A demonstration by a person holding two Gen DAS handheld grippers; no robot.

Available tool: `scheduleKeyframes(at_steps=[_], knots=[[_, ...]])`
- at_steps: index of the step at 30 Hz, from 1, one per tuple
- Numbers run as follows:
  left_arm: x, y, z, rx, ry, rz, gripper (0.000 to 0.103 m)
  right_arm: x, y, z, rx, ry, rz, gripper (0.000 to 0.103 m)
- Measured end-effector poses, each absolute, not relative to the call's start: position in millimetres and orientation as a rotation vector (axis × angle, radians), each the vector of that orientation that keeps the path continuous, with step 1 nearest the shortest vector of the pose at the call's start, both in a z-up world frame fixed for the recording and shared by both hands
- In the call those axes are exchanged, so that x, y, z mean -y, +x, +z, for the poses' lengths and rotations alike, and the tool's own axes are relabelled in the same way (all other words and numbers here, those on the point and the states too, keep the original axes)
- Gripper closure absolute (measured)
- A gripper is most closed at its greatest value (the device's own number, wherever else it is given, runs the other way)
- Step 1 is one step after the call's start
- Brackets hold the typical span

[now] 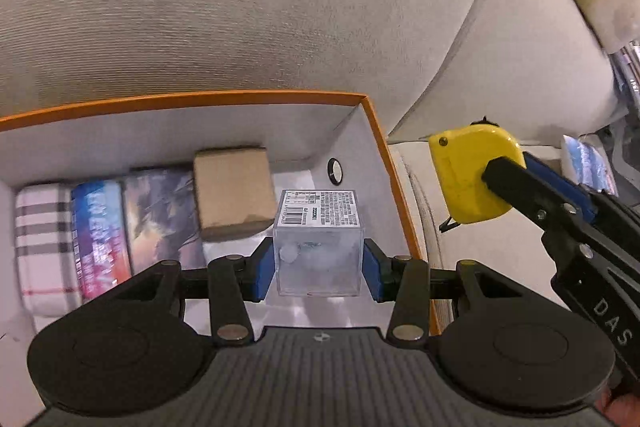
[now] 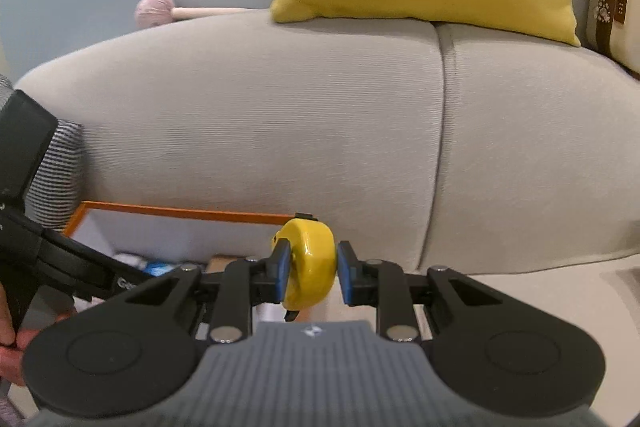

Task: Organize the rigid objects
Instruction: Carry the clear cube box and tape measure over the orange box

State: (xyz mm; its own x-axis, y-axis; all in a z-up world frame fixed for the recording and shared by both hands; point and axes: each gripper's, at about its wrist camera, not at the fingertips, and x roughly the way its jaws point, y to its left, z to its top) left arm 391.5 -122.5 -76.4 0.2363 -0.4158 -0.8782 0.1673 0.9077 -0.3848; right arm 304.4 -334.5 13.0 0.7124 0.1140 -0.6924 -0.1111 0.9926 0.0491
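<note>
The orange-rimmed box [image 1: 372, 115] serves as the collecting bin and as the reference for all positions. Inside it, packed side by side along the far wall so that space stays free at the near right, stand a plaid item [image 1: 40, 243], two printed packs [image 1: 100, 231] and a brown cardboard block [image 1: 232, 191]. The left gripper [image 1: 319, 269] pinches a clear plastic cube [image 1: 318, 247] across two opposite flat faces, label uppermost, a hold that should keep the cube square for setting down; the cube hangs over the free near-right floor of the box, just beside the cardboard block. The left tool tilts steeply downward into the box. The right gripper [image 2: 310, 273] clamps a yellow tape measure [image 2: 306, 263] by its broad sides and holds it outside the box, just beyond the right wall, above the sofa seat [image 1: 416, 195], probably waiting its turn. The right tool slopes down less steeply, towards the sofa back.
</note>
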Motion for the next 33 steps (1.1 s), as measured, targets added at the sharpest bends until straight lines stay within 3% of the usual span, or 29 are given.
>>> scheduleKeyframes(at_steps=[12, 15, 17, 23, 26, 33], knots=[[137, 420, -119, -1.37, -0.291, -0.372, 0.052, 346, 314, -10, -0.78, 0.014, 0.131, 0.078], [138, 421, -123, -1.366, -0.298, -0.362, 0.05, 346, 316, -15, -0.787, 0.016, 0.138, 0.078], [139, 423, -122, -1.347, -0.305, -0.374, 0.04, 345, 315, -17, -0.79, 0.016, 0.139, 0.078], [137, 412, -111, -1.33, -0.238, -0.408, 0.038, 349, 311, -15, -0.788, 0.016, 0.139, 0.078], [132, 399, -113, -1.351, -0.196, -0.443, 0.062, 351, 302, -7, -0.771, 0.027, 0.147, 0.078], [131, 394, -147, -1.376, -0.23, -0.46, 0.084, 343, 286, 9, -0.765, 0.07, 0.242, 0.078]])
